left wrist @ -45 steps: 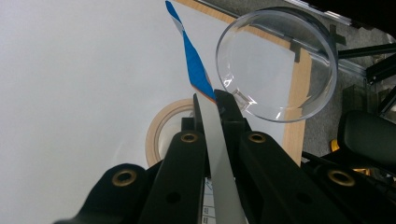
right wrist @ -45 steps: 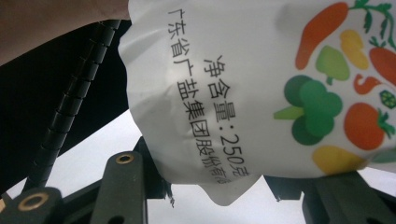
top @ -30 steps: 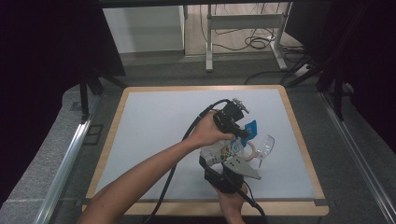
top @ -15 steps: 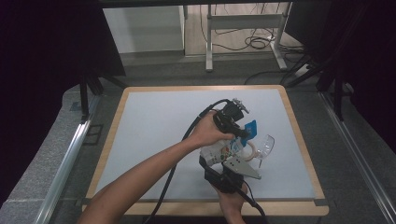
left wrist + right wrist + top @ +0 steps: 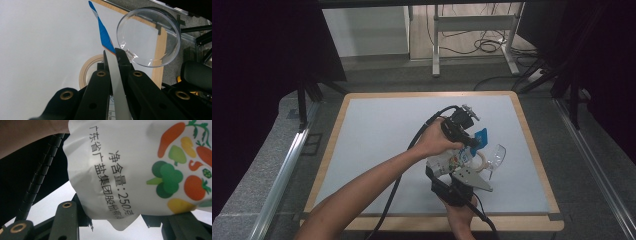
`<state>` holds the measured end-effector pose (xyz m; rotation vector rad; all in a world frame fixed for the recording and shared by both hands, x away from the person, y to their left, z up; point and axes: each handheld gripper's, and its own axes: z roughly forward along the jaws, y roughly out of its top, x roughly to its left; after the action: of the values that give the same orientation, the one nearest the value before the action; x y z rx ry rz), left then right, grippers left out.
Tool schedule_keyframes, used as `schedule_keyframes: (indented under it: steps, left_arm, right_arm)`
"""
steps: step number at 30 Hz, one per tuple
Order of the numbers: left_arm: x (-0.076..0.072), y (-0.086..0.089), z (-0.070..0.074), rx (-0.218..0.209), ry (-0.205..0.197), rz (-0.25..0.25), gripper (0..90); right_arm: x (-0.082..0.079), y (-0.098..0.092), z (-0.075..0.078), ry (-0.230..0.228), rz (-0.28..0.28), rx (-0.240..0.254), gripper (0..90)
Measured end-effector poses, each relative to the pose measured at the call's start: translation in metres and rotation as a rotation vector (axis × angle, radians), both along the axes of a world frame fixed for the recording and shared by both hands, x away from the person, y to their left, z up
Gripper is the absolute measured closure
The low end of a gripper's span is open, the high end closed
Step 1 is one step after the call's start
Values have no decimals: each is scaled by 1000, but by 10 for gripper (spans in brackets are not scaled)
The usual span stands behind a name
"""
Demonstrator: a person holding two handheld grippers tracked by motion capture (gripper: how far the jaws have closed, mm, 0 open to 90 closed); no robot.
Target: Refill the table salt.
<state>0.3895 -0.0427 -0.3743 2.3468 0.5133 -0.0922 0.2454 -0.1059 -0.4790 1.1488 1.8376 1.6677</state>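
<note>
**Pouch pinched between two grippers over the table's right half**

Pouch [image 5: 140, 167], white with printed vegetables and black characters, sits above the white table [image 5: 377, 140], right of centre. Left gripper [image 5: 113, 56] reaches in from above, jaws closed tight on the pouch's thin blue-tipped edge [image 5: 102, 35]. Right gripper [image 5: 457, 186] comes up from the near edge; its jaws sit under the pouch's bottom, but whether they clamp it, I cannot tell. Clear round lid [image 5: 149, 35] lies just beyond. Tape roll [image 5: 88, 70] rests beside it.
</note>
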Motion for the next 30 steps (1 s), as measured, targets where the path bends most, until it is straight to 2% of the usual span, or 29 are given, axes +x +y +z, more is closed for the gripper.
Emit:
schedule_keyframes:
  steps: [30]
  left_arm:
    - [-1, -2, 2, 8, -7, 0, 900]
  right_arm:
    - [0, -1, 1, -10, -6, 13, 517]
